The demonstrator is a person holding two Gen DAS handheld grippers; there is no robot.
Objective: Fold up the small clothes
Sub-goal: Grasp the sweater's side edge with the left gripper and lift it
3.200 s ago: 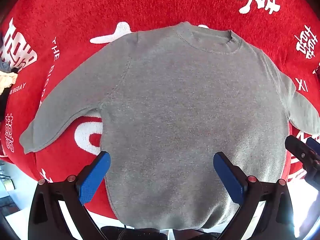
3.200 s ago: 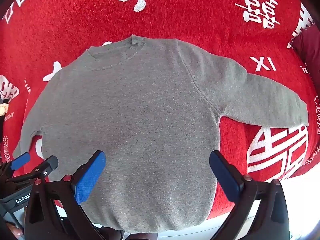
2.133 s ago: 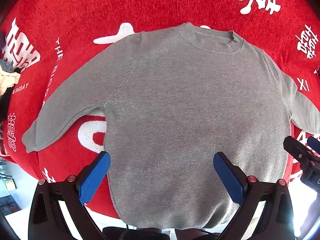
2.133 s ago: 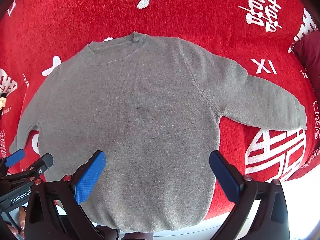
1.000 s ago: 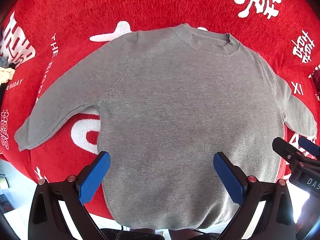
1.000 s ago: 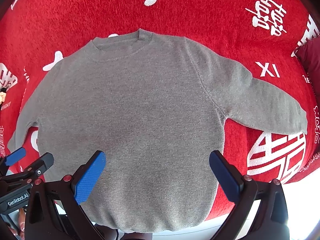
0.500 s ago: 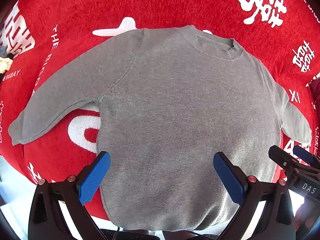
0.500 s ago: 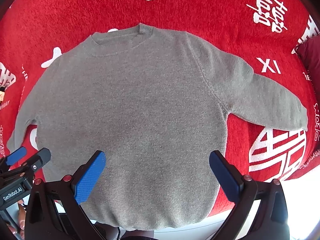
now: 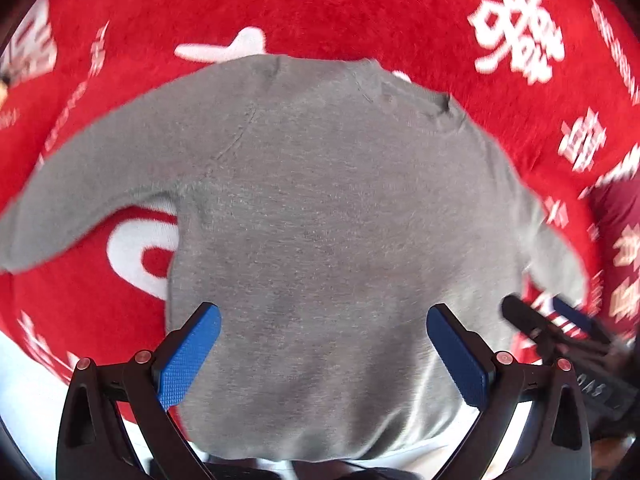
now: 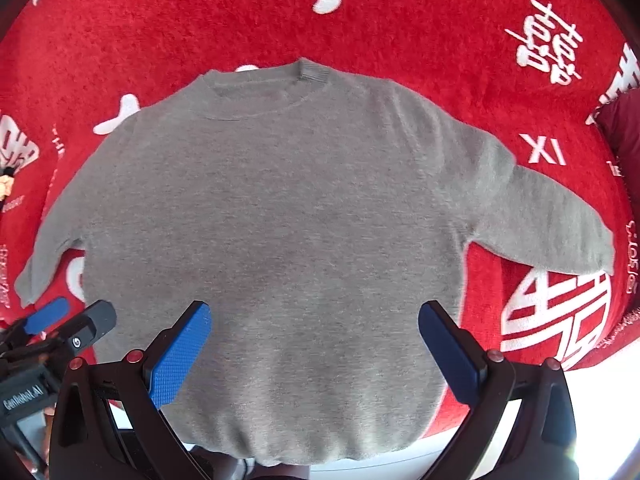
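A small grey sweater (image 9: 320, 220) lies flat and spread out on a red blanket (image 9: 320, 8), collar at the far side, both sleeves stretched outward; it also shows in the right wrist view (image 10: 272, 220). My left gripper (image 9: 323, 354) is open and empty, hovering above the sweater's lower body near the hem. My right gripper (image 10: 314, 350) is open and empty, also above the lower body. Each gripper shows in the other's view: the right one at the right edge (image 9: 560, 332), the left one at the left edge (image 10: 60, 324).
The red blanket (image 10: 400, 20) carries white characters and letters. Its near edge ends just below the sweater's hem, with a pale floor (image 10: 600, 400) beyond. A dark red cushion (image 10: 624, 128) lies at the far right.
The left wrist view has swung left and blurred, so the sweater sits more to the right in it. The sweater itself has not moved. Both grippers stay open.
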